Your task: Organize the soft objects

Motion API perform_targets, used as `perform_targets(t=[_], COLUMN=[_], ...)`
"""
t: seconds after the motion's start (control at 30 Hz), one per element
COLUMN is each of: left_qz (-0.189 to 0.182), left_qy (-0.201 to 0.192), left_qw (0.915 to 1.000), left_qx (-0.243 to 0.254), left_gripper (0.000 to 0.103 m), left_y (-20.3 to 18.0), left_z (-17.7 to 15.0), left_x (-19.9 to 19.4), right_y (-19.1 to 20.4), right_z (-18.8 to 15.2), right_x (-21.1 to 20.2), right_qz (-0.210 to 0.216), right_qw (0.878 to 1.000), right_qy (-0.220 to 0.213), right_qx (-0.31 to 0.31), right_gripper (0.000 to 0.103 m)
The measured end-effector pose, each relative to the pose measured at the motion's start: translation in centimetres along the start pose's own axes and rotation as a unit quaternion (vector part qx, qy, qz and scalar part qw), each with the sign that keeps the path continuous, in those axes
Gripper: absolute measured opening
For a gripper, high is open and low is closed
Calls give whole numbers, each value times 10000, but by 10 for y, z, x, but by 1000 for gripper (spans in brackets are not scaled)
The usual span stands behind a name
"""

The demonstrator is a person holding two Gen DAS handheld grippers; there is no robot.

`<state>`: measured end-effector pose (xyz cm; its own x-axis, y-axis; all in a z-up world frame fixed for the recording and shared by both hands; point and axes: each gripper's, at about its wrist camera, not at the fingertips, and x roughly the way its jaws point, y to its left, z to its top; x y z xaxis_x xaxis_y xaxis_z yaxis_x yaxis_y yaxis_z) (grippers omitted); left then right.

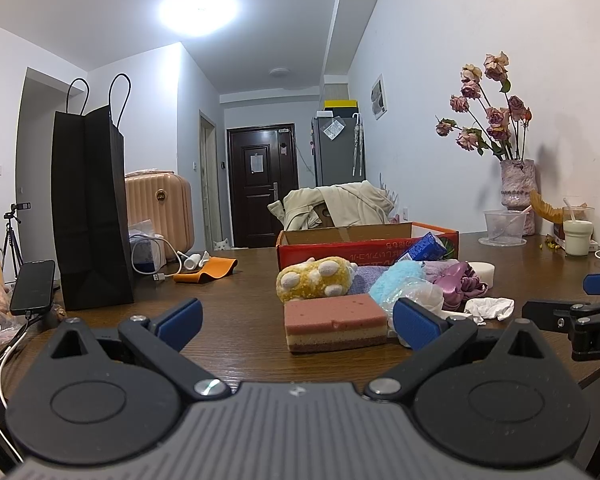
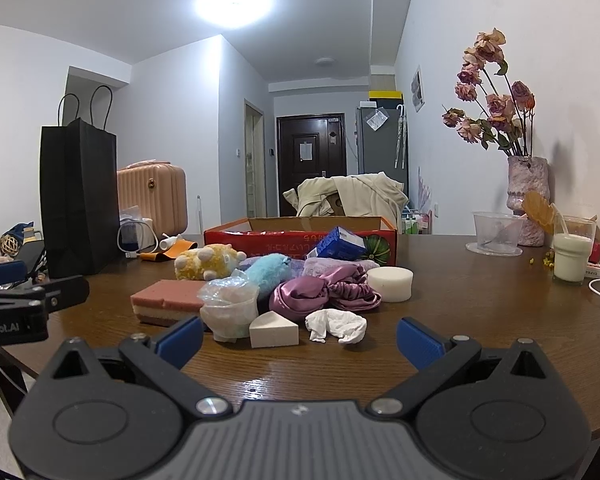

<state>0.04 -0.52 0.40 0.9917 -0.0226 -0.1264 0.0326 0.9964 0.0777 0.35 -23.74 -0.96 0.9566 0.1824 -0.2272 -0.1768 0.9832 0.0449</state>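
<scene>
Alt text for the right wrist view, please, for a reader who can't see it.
The open right tool hovers low over a brown table, facing a pile of soft things: a white wedge sponge, crumpled white cloth, purple satin cloth, layered pink sponge and yellow plush toy. Behind them is a red cardboard box.

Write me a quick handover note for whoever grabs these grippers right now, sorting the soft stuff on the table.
Left hand-held gripper: open, empty, facing the layered pink sponge.
Right hand-held gripper: open, empty, facing the white wedge sponge and crumpled white cloth.
Pile on the table: yellow plush, blue fluffy item, purple satin cloth, round white sponge, plastic bag.
Red cardboard box stands open behind the pile.
Done: nothing visibly sorted. Left: every soft item, probably into the box.
</scene>
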Motion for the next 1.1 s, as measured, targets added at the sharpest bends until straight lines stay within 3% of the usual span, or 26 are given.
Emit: perform_targets(t=[0.73,0.9,1.1], left_qz=[-34,337,389], left_qy=[-14,-98,11], left_qw=[10000,9994,9989], left_qx=[45,52,-259], left_gripper=[103,103,103], left_y=[1,22,49], left_z=[0,12,36], left_x=[0,29,65], right_y=[-1,-6,-19], right_z=[0,15,44], right_x=[2,17,54], right_qz=[44,-7,-12], right_qw=[10000,10000,10000], right_qy=[24,-57,-80], right_qx=[1,-57,31], right_gripper=[103,103,103])
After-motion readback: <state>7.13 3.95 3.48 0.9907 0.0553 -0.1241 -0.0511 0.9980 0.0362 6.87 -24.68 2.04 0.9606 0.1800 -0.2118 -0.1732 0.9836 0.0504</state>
